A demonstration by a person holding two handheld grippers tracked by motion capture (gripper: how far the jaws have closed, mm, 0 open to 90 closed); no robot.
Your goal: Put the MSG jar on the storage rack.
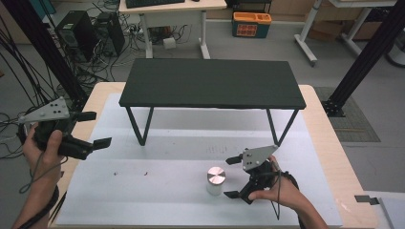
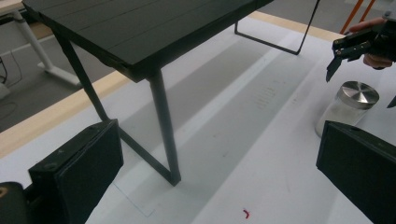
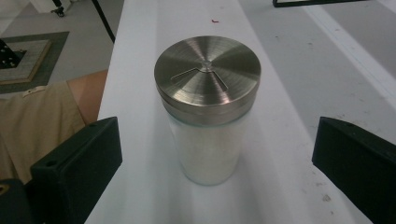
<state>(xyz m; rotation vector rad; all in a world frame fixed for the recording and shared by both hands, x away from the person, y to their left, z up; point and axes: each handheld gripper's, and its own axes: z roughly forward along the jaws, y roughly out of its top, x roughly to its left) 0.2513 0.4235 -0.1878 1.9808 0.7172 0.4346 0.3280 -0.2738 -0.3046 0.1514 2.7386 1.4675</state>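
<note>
Right gripper view: a round glass jar of white powder, capped by a brushed-steel lid, stands upright on the smooth white mat. The right gripper is spread wide beside the jar, not touching it. The left gripper, also released, hangs well left of the jar.

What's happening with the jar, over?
Right gripper open, jaws either side of the jar, not touching. Left gripper open, far off. Jar upright, lid on. Nothing in the way.

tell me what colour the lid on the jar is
Brushed silver metal. The lid on the jar shows best in the right gripper view.
</note>
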